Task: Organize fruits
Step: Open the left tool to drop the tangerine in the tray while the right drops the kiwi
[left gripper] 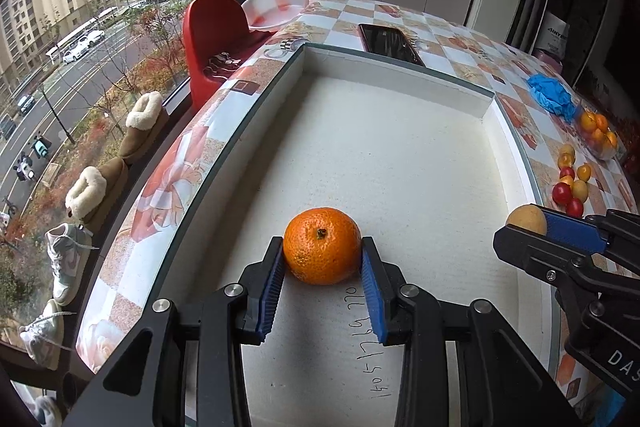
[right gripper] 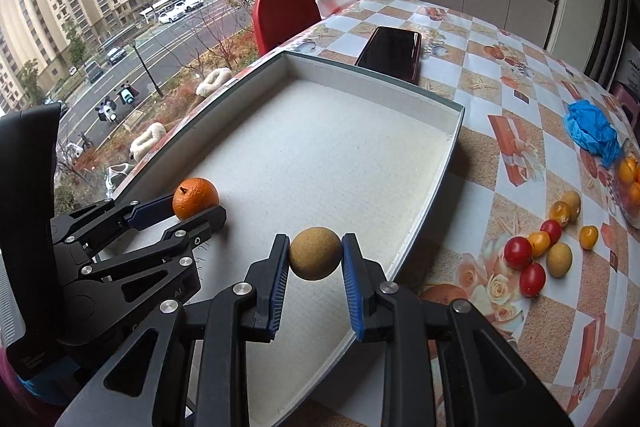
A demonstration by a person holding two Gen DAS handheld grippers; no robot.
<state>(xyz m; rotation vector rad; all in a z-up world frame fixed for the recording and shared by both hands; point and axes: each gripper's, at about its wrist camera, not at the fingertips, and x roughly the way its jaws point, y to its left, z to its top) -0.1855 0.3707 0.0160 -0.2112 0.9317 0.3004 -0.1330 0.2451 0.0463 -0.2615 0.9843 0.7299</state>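
A wide shallow white box [left gripper: 490, 103] [right gripper: 456, 143] lies on the checked tablecloth. My left gripper [left gripper: 323, 255] is shut on a mandarin [left gripper: 322, 246] [right gripper: 195, 197], low over the near left part of the box floor. My right gripper [right gripper: 315, 254] is shut on a small round tan fruit [right gripper: 315, 253] [left gripper: 526, 219], held above the near right part of the box. Loose red, yellow and tan small fruits [right gripper: 538, 253] [left gripper: 570, 183] lie on the cloth right of the box. A clear bowl of oranges [left gripper: 599, 135] [right gripper: 630, 179] stands beyond them.
A dark phone [left gripper: 390, 43] [right gripper: 390, 53] lies behind the box. A crumpled blue glove [left gripper: 550, 95] [right gripper: 592, 133] sits at the right. A red chair [left gripper: 216, 35] and a white basin [left gripper: 276, 7] stand by the window at the table's far left edge.
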